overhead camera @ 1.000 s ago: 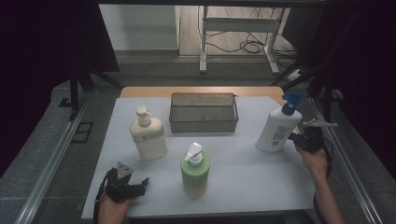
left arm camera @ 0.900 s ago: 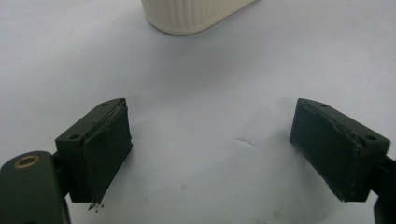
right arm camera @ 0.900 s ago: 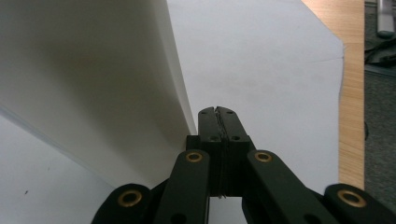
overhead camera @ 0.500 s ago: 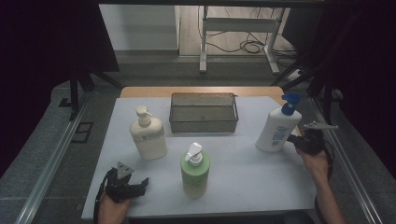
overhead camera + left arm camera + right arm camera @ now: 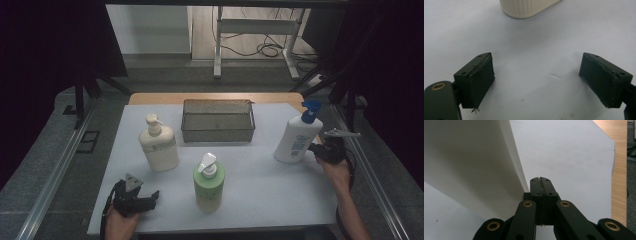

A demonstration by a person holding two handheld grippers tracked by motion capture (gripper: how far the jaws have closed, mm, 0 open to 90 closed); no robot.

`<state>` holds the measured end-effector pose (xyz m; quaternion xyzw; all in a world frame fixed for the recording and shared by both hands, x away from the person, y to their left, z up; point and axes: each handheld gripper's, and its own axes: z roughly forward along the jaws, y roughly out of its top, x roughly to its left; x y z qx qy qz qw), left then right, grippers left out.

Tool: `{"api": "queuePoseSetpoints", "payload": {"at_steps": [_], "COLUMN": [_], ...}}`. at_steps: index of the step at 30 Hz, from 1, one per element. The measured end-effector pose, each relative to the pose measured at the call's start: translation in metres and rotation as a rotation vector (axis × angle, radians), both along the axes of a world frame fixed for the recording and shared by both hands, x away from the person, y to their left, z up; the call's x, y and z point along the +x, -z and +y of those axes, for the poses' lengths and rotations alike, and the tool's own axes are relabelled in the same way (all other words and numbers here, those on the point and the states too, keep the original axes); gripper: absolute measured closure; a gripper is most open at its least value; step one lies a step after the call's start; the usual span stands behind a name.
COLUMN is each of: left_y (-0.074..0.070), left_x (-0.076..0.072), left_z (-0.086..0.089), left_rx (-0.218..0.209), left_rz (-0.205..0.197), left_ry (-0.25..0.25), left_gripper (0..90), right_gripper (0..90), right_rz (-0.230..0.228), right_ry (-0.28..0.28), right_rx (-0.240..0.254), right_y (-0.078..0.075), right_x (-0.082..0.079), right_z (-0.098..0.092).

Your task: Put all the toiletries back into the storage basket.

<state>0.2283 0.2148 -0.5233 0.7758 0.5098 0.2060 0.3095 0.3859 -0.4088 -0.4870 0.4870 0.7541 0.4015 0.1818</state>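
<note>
left tongs [image 5: 150, 196]: near the front-left corner of the desk [image 5: 280, 200], in front of the basket and well apart from it; pads [image 5: 481, 77] spread wide over bare desk, nothing between them, released.
cream bottle [image 5: 159, 145]: upright, front-left of the basket [image 5: 218, 120], near the left tongs but not touched. Squat, ribbed base, pump on top; I judge it stable and fairly heavy if full.
green bottle [image 5: 208, 184]: upright, straight in front of the basket, nearer the person. Rounded body, white pump; likely smooth and a bit slippery.
basket: wire mesh, at the back middle of the desk, nothing seen inside. Stiff and light by the look of it.
white bottle [image 5: 297, 139]: upright, right of the basket near the desk's right edge, blue pump on top. This is the thing in hand. Tall with a narrow foot, so I judge it easy to tip; smooth plastic wall that may give a little under squeeze. Best hold: across the narrow sides of the body, about mid-height or lower; not the pump, which could turn or pull.
right tongs [image 5: 314, 148]: right of the basket, just beside the white bottle's lower side; the right gripper view shows the 2 jaws clenched together on nothing, the bottle wall [image 5: 474, 165] alongside them. Whether they touch it I cannot tell.
</note>
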Motion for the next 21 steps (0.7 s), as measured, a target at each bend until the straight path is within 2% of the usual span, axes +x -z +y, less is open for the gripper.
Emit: {"api": "queuePoseSetpoints", "payload": {"at_steps": [11,21], "left_y": [0.000,0.000], "left_x": [0.000,0.001], "left_z": [0.001,0.001], "left_rx": [-0.004,-0.008], "left_rz": [0.005,0.007], "left_ry": [0.001,-0.001], "left_gripper": [12.5,12.6], "right_gripper": [89.5,89.4], "right_rz": [0.001,0.001], "right_ry": [-0.058,-0.058], "right_rx": [0.002,0.003], "right_y": [0.000,0.000], "right_x": [-0.003,-0.014], "right_z": [0.005,0.008]}}
